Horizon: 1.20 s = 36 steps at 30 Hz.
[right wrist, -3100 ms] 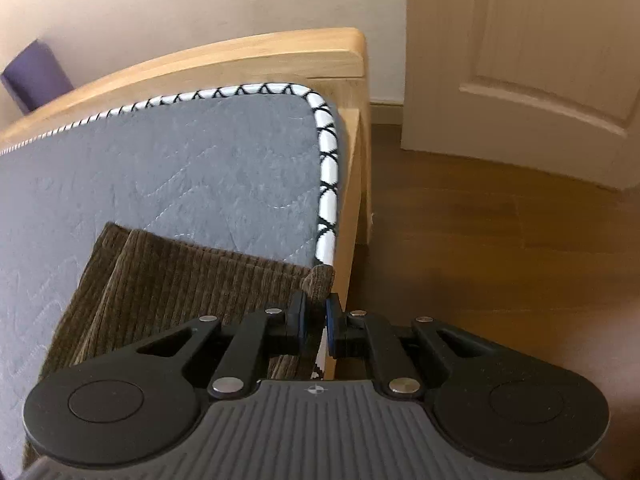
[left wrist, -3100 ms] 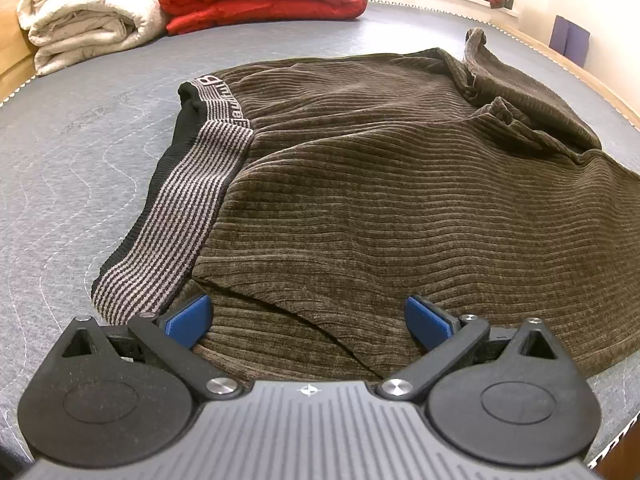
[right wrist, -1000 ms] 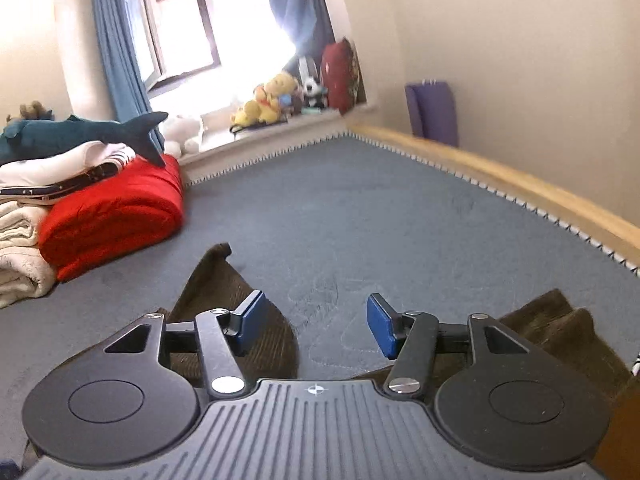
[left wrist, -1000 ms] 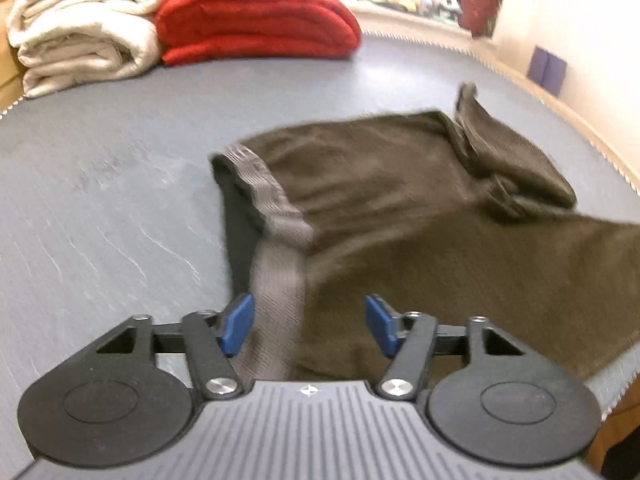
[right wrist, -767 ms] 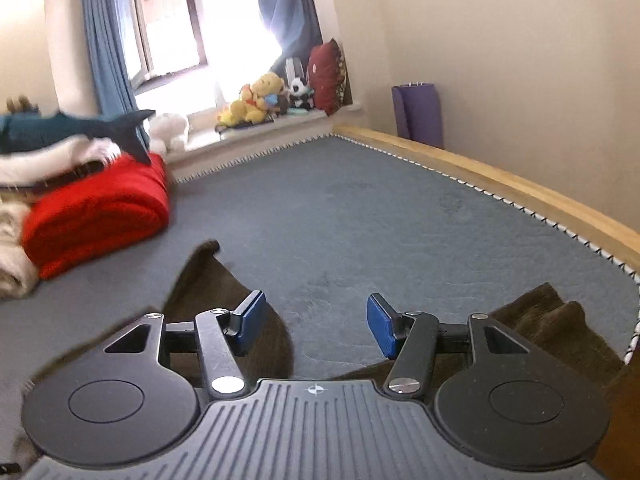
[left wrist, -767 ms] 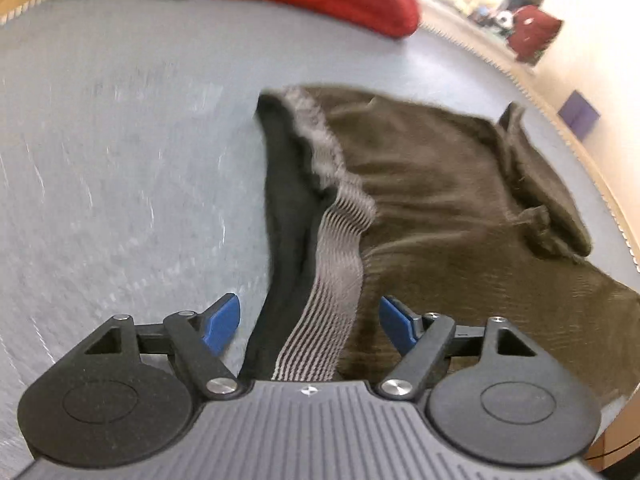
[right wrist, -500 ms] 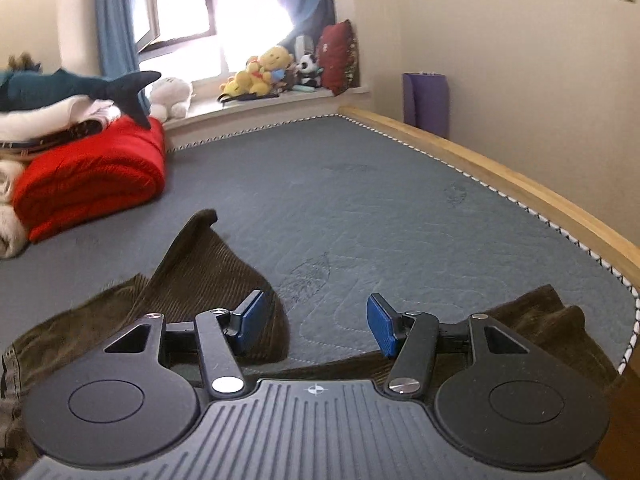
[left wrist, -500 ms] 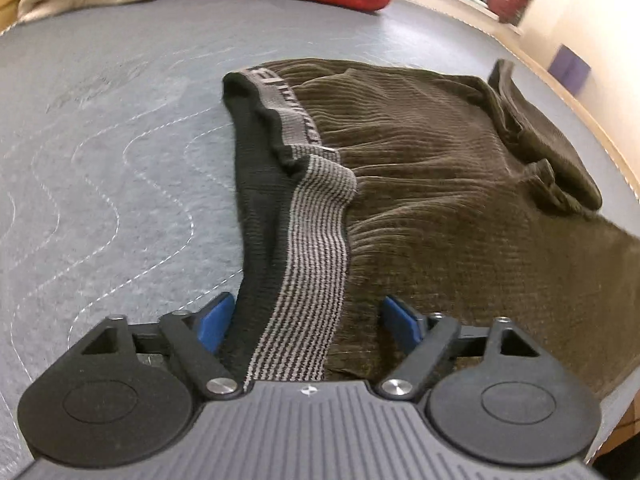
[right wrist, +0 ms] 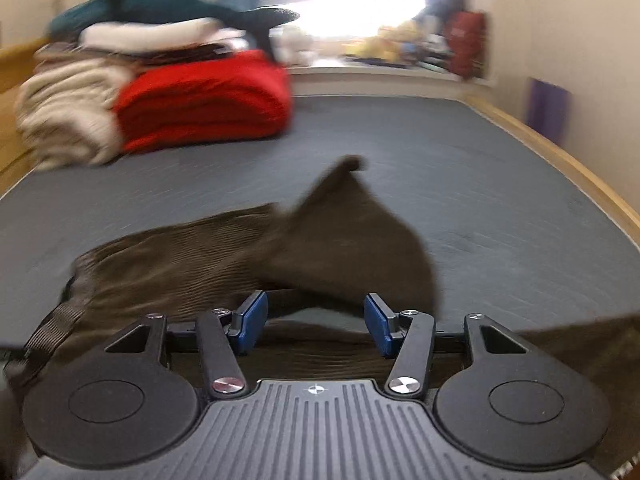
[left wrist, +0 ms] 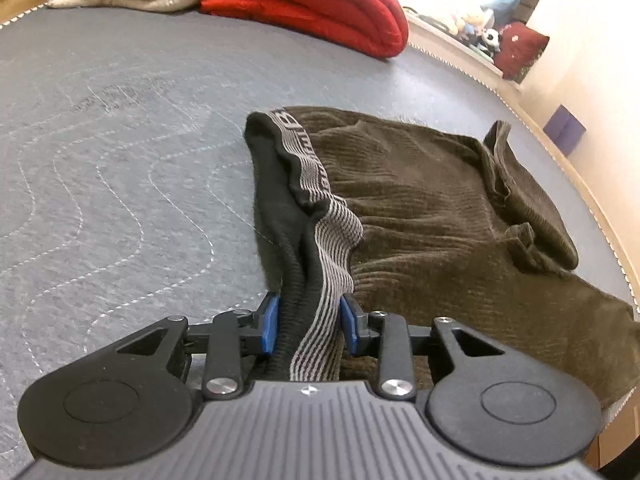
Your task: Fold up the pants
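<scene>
The pants (left wrist: 420,216) lay spread across the near part of the mattress (left wrist: 120,152), their waistband (left wrist: 316,208) at the left end and one leg end (left wrist: 520,196) folded back on top toward the right. The waistband's near end sat between the pads of the left gripper (left wrist: 307,328). Two folded blankets (left wrist: 304,0) rested side by side at the mattress's far edge, behind the pants. In the right wrist view, the right gripper (right wrist: 312,322) hung over the pants' near edge, the stack of blankets far left behind.
</scene>
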Available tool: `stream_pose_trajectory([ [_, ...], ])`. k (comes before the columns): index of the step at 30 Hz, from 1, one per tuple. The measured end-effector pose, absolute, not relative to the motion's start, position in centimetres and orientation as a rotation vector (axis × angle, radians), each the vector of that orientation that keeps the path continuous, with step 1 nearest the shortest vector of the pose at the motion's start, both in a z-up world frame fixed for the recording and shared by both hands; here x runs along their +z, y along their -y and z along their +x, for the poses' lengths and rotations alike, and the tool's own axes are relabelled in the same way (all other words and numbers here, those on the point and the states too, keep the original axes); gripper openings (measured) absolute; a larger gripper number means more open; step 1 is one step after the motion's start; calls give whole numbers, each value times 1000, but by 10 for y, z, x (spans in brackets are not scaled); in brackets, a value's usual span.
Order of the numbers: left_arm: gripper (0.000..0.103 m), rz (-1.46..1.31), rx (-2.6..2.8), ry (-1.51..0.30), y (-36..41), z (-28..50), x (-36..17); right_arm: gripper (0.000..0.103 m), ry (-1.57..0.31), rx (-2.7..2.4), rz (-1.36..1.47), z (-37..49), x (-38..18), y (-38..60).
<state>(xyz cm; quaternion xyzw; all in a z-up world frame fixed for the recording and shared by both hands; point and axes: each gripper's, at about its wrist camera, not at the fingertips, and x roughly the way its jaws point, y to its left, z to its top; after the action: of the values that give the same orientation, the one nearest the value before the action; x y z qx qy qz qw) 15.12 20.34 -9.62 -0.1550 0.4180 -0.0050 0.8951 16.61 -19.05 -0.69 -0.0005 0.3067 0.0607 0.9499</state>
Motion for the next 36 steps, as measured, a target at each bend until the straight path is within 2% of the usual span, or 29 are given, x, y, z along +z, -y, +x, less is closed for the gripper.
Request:
stream_pose_trajectory([
  [2,36,-321,14,-836,-206,148,-92,53,-625,187,-28,166,-12,161],
  [4,37,-358,25,-811,-212,146,-88,47,-640,248,-50,167,-17,135],
  [10,40,-481,64,-791,-240,145,-88,45,-661,447,-149,159,-38,46],
  [11,45,-514,61,-794,-246,146,-89,45,-669,480,-163,156,-43,33],
  [14,48,-645,11,-825,-265,154,-101,45,-712,575,-206,150,-59,-4],
  [17,59,-749,-38,-871,-279,167,-118,45,-732,675,-268,137,-74,-35],
  [20,60,-810,-73,-899,-291,184,-134,47,-761,767,-310,127,-86,-56],
  [24,74,-930,-163,-874,-305,204,-148,49,-794,860,-349,115,-102,-72],
  [28,75,-978,-227,-848,-309,226,-157,50,-815,892,-422,107,-117,-78],
  [32,75,-919,-262,-835,-299,250,-156,49,-743,904,-525,91,-120,-81],
  [33,75,-896,-268,-837,-294,255,-156,44,-735,903,-531,88,-119,-80],
  [34,75,-868,-275,-835,-288,259,-155,34,-729,896,-532,86,-118,-78],
  [36,72,-825,-287,-837,-279,266,-154,21,-719,884,-533,84,-115,-73],
])
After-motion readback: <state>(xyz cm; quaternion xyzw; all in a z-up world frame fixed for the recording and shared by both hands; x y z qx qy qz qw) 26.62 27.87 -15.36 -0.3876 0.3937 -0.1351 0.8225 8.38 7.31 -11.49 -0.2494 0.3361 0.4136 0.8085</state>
